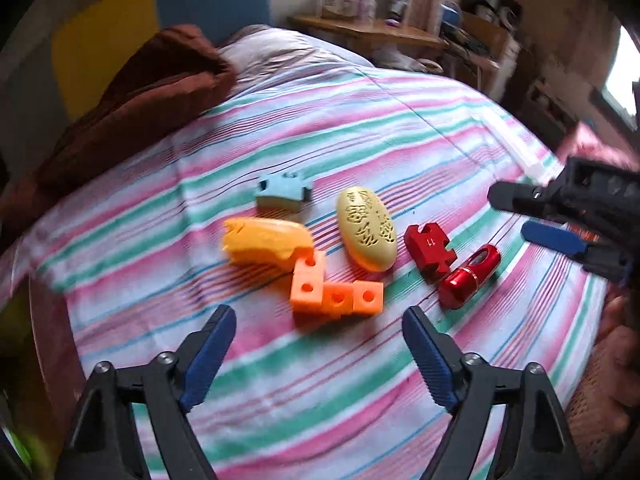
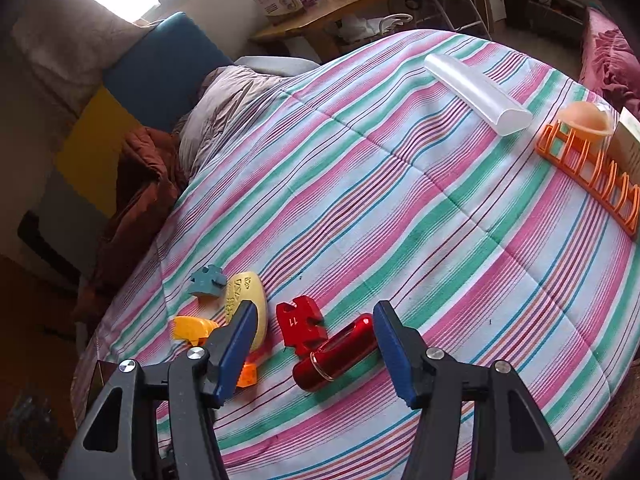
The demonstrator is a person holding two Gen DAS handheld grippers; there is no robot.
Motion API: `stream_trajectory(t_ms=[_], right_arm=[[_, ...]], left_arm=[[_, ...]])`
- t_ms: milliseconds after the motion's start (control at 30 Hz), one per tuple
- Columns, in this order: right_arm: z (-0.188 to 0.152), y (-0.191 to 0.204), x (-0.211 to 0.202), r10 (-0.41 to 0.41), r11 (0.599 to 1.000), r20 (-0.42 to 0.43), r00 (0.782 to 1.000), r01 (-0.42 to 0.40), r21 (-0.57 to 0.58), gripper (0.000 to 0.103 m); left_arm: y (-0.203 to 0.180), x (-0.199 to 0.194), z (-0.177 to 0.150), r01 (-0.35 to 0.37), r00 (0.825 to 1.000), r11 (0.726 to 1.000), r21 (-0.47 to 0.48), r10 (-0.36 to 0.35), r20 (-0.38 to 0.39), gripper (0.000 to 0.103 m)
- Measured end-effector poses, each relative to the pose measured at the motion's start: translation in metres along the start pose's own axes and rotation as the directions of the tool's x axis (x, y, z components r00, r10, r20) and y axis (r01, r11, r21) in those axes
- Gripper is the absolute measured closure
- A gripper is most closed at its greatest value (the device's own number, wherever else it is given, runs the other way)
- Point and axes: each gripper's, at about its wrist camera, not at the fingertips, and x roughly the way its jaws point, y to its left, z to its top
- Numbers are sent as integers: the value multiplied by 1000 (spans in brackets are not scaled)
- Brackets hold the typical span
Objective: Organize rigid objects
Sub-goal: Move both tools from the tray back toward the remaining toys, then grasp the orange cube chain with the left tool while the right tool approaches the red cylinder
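Two grippers, and neither holds anything: your left gripper (image 1: 318,332) stands wide apart above the quilt (image 1: 400,128) with only bare fabric between its pads, and your right gripper (image 2: 314,340) is about half open, hanging over the red cylinder (image 2: 334,354) without either pad pressing on it as far as the wrist view shows. Just ahead of the left one, six small pieces lie in a loose cluster: the orange blocks (image 1: 334,290) nearest, touching the yellow-orange piece (image 1: 266,242); beyond them the blue puzzle piece (image 1: 282,192); beside it the pale oval (image 1: 366,228); then the red puzzle piece (image 1: 430,250) touching the cylinder. Well apart, at the far edge of the quilt, an orange rack (image 2: 588,168) carries a peach ball (image 2: 586,118), with a clear tube (image 2: 476,94) lying near it. If the rack is the destination, I would judge you to be early on: one item sits there and the whole cluster is left to move. The cylinder looks like your next pick.
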Motion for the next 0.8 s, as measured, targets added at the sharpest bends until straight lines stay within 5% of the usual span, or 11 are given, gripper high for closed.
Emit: stream_trajectory(t_ms=[233, 300, 333, 800], right_arm=[[3, -8, 2, -5, 999, 0, 1000, 5, 33, 42], [4, -10, 5, -16, 999, -7, 1000, 16, 37, 40], [4, -11, 6, -23, 999, -13, 1000, 23, 36, 40], [-3, -9, 42, -151, 988, -129, 980, 148, -34, 28]], left_arm=[[-11, 37, 10, -33, 999, 990, 136, 36, -19, 15], [-8, 47, 10, 8, 998, 992, 127, -1, -58, 42], [-6, 49, 8, 35, 997, 994, 108, -27, -79, 43], [6, -15, -49, 109, 994, 994, -8, -109, -22, 44]])
